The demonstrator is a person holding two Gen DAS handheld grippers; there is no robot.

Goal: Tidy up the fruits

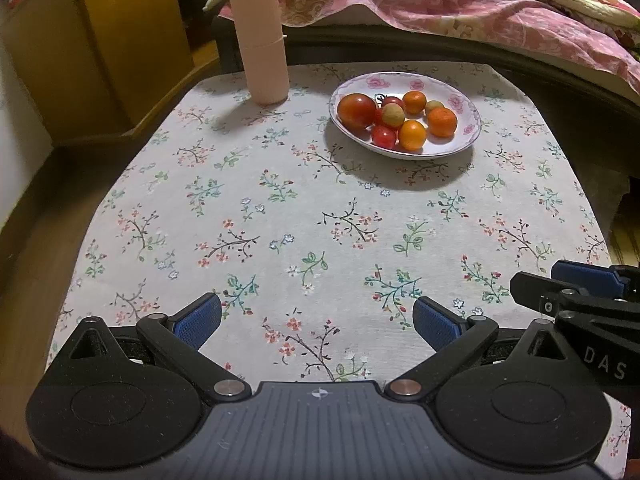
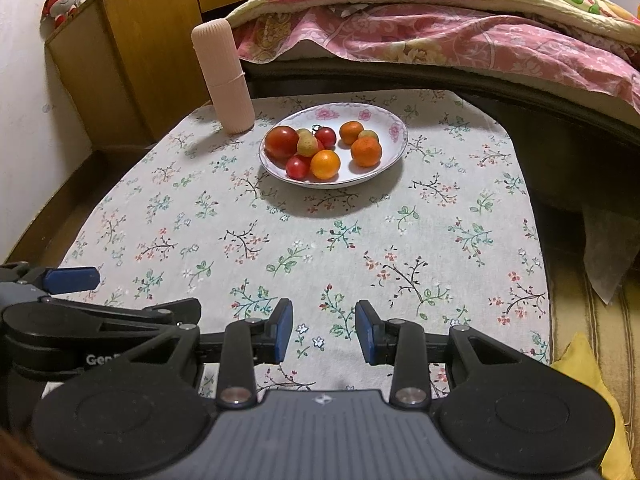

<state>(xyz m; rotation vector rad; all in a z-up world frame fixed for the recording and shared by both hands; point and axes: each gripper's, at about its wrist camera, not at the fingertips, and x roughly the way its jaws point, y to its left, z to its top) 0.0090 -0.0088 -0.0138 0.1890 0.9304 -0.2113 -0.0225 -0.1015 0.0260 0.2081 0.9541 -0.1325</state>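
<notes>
Up front in the left wrist view, the left gripper (image 1: 317,322) hangs over the near part of a floral tablecloth (image 1: 280,220), its blue pads (image 1: 198,320) spread wide with only cloth between them. A white plate (image 1: 464,136) with pink roses on its rim sits toward one o'clock, well apart from the fingers. It holds the fruits: a large red tomato (image 1: 356,110) at the plate's nine o'clock, a yellowish lychee (image 1: 393,115) touching it, a small cherry tomato (image 1: 383,136) at six, and mandarins (image 1: 442,121) toward three. A tall pink cylinder (image 1: 262,36) stands upright at eleven o'clock, just beside the plate's left. At three o'clock the right gripper (image 1: 568,284) enters from the frame edge, seen side-on, near the left one. Beyond the table lies a pink quilt (image 1: 460,12), and a wooden cabinet (image 1: 112,48) stands at ten.

Next, the right wrist view: the right gripper (image 2: 323,332) has its jaws parted by a modest gap, nothing held, only cloth showing between the pads. The plate (image 2: 394,148) lies at twelve o'clock, well apart, with the large tomato (image 2: 281,142) at its nine, the mandarins (image 2: 365,151) toward three, and the cherry tomato (image 2: 297,167) at seven. The pink cylinder (image 2: 224,80) leans at eleven. The left gripper (image 2: 72,280) shows at nine o'clock, one blue pad visible. A yellow cushion (image 2: 580,364) sits at four.
</notes>
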